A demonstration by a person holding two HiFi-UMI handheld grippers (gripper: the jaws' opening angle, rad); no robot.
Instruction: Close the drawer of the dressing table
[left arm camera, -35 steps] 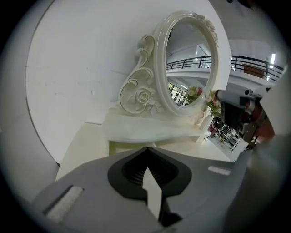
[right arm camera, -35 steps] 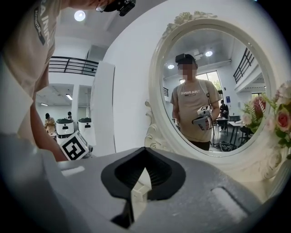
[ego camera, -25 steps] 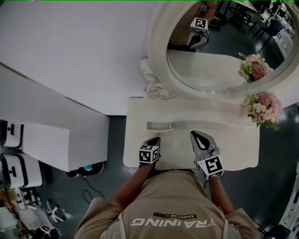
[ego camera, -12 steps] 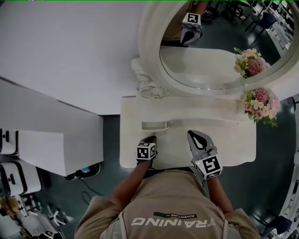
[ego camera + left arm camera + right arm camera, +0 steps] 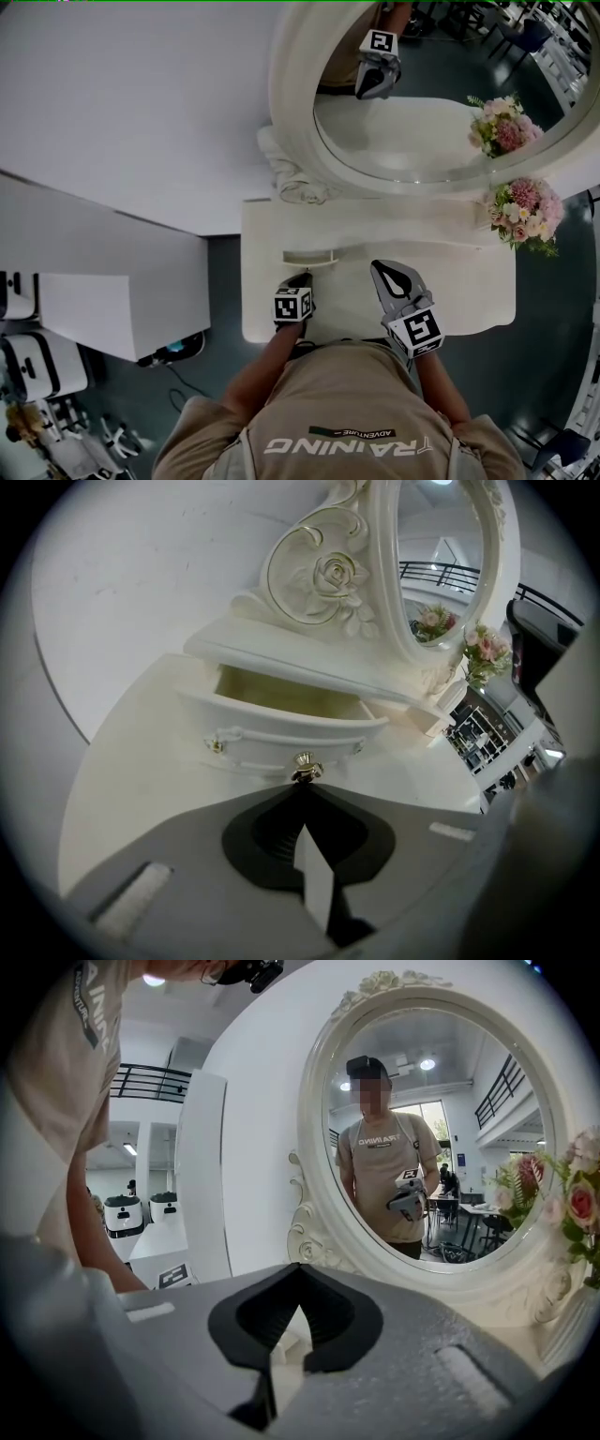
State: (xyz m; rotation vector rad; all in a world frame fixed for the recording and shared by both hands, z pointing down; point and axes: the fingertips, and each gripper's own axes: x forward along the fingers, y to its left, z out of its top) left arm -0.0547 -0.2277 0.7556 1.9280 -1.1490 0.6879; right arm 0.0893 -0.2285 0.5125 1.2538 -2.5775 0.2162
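Note:
The white dressing table (image 5: pixel 469 291) carries a small drawer (image 5: pixel 309 256) that stands pulled out, and its pale inside shows in the left gripper view. The drawer (image 5: pixel 281 733) has a brass knob (image 5: pixel 305 768) on its curved front. My left gripper (image 5: pixel 302 787) is shut and empty, its tip right at the knob; I cannot tell if they touch. From the head, the left gripper (image 5: pixel 302 278) sits just in front of the drawer. My right gripper (image 5: pixel 382 270) hovers over the tabletop to the right, shut with nothing held; the right gripper (image 5: pixel 298 1269) faces the mirror.
An ornate oval mirror (image 5: pixel 291 112) rises behind the drawer and reflects the person and a gripper. A pink bouquet (image 5: pixel 527 214) stands at the table's right end. A white cabinet (image 5: pixel 122 300) and floor machines (image 5: pixel 37 361) lie to the left.
The head view has shifted slightly. My left gripper has crept a little closer to the drawer front. The right gripper has barely moved, and the drawer stays pulled out.

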